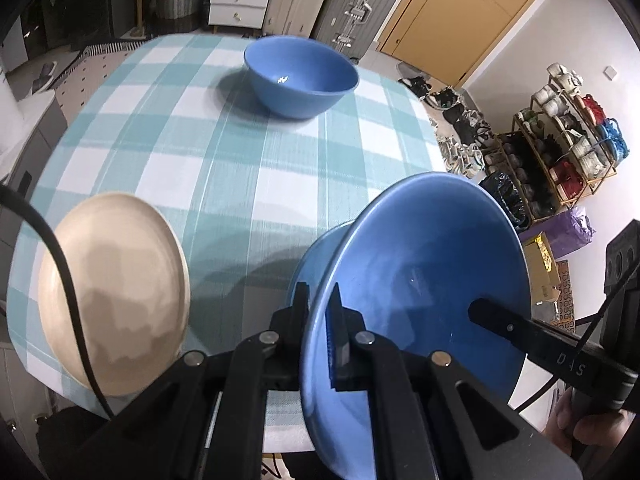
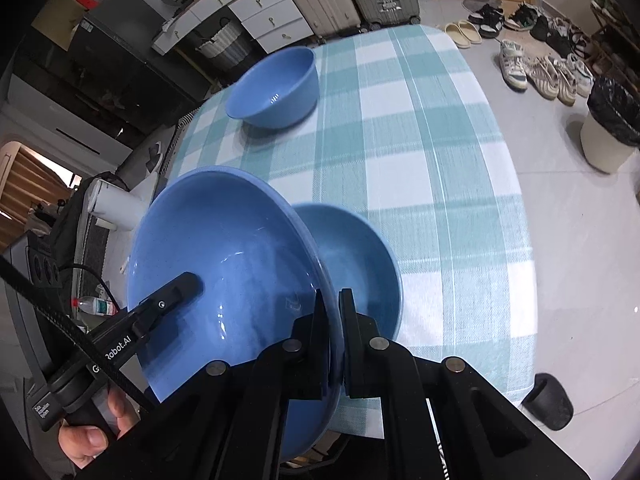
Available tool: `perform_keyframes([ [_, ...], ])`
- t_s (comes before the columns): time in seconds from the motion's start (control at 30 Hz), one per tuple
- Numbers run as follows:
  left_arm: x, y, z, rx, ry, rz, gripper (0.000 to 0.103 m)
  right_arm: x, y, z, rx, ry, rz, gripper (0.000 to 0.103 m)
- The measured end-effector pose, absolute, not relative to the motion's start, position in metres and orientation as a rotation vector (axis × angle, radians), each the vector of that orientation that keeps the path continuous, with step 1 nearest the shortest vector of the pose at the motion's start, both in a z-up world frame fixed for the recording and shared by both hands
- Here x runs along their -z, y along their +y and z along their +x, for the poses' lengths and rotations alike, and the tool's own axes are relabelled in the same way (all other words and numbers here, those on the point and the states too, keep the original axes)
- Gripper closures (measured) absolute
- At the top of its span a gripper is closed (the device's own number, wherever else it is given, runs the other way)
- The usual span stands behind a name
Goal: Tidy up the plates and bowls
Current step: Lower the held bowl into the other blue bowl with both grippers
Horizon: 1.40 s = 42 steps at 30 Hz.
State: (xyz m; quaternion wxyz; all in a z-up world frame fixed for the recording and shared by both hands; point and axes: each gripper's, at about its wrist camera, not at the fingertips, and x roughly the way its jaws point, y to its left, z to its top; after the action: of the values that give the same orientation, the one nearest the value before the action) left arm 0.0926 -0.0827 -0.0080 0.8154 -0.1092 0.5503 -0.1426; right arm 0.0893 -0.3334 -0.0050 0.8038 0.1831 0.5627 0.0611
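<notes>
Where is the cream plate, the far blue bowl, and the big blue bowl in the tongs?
cream plate (image 1: pixel 120 292): left wrist view, its middle.
far blue bowl (image 1: pixel 300 68): left wrist view, inside.
big blue bowl (image 2: pixel 240 256): right wrist view, inner wall.

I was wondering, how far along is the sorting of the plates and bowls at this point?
Nothing looks stacked yet. In hand: the left gripper and right gripper each pinch opposite rims of the large blue dish, carried above a smaller blue dish on the checked tablecloth. Left: setting it down, plus the blue bowl and cream plate, both apart.
</notes>
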Motion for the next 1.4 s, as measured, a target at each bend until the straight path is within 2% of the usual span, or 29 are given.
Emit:
perform_keyframes([
  [0.43,0.037,-0.093,0.102,0.291,1.219,-0.190,0.096,0.029,-0.333,0.099,-0.116,1.212,0.318,0.098],
  [1.4,0.040,-0.104,0.116,0.245,1.309,-0.154,0.091,0.054,-0.345,0.084,-0.114,1.143,0.399,0.097],
])
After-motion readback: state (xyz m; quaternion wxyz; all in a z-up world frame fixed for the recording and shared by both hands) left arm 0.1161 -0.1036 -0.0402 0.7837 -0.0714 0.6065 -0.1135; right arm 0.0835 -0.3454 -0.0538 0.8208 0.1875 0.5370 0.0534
